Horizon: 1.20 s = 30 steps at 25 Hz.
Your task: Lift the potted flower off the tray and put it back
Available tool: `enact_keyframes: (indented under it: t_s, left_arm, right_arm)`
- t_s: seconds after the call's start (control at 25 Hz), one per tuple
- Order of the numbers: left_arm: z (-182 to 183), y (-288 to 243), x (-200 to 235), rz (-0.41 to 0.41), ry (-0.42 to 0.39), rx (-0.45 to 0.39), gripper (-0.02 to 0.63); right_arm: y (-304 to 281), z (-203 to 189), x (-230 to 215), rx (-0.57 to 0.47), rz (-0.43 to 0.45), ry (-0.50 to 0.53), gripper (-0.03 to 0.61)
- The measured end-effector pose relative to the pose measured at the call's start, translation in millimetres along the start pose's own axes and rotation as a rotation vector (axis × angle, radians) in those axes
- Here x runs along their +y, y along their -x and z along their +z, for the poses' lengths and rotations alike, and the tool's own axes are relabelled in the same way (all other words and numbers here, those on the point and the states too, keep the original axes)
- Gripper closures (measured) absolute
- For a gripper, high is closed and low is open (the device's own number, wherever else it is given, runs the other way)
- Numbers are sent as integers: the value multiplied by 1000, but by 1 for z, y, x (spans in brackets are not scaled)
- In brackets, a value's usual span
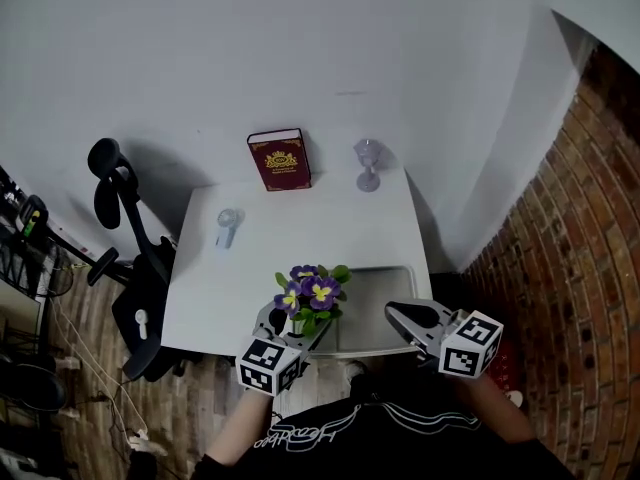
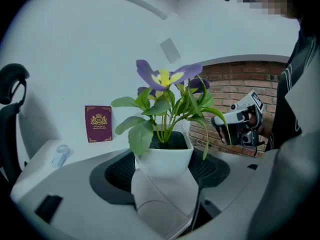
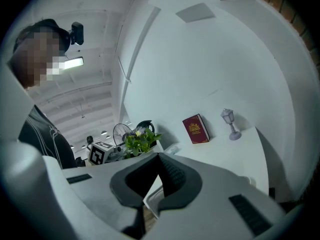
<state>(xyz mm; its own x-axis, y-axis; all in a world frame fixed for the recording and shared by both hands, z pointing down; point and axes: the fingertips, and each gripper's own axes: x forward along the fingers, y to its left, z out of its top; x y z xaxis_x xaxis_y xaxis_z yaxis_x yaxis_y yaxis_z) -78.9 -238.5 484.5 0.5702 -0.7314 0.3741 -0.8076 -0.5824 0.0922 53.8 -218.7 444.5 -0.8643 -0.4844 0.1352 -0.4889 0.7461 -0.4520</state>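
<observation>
Left gripper [image 2: 162, 173] has its jaws clamped on the white pot of the flower [image 2: 164, 154], dark pads on opposite side walls below the rim, plant upright. From the head view the flower sits at the worktop's [image 1: 300, 230] near edge, just left of the grey tray [image 1: 385, 272]; looks held clear of the tray, but can't tell if the base touches anything. Right gripper [image 3: 159, 184] has its jaws apart with nothing between them, hanging over the near right part of the tray, near the pot but not touching. Handling guess: small pot, light, rigid, smooth glazed-looking walls so could slip; square sides suit a flat squeeze. Leaves and purple-yellow blooms are soft and fragile, so grip the pot only, keep it level so soil stays in. Likely step: carrying it, set-down on the tray not yet done.
</observation>
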Motion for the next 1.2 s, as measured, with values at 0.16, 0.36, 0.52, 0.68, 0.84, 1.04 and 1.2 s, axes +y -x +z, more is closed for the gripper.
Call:
enact_keyframes:
  t_s: [0.16, 0.36, 0.52, 0.68, 0.84, 1.04, 1.2]
  left_arm:
    - [-13, -20, 15, 18, -4, 26, 268]
    - [-31, -42, 33, 42, -11, 77, 270]
    - [-50, -56, 46, 60, -22, 125, 268]
    - [-70, -65, 57, 74, -11, 165, 268]
    - [-85, -73, 65, 70, 6, 191, 268]
    - [-101, -80, 69, 70, 6, 224, 268]
    - [-107, -82, 71, 73, 16, 237, 268]
  right_arm:
    - [-3, 5, -15, 11, -15, 2, 575]
    - [-12, 12, -29, 24, -13, 5, 575]
    - [-22, 17, -39, 34, -4, 8, 577]
    - [-32, 17, -47, 66, -3, 14, 575]
    - [-41, 22, -55, 79, 8, 25, 577]
    - [-49, 21, -62, 96, 11, 17, 575]
    - [-52, 21, -66, 97, 22, 12, 575]
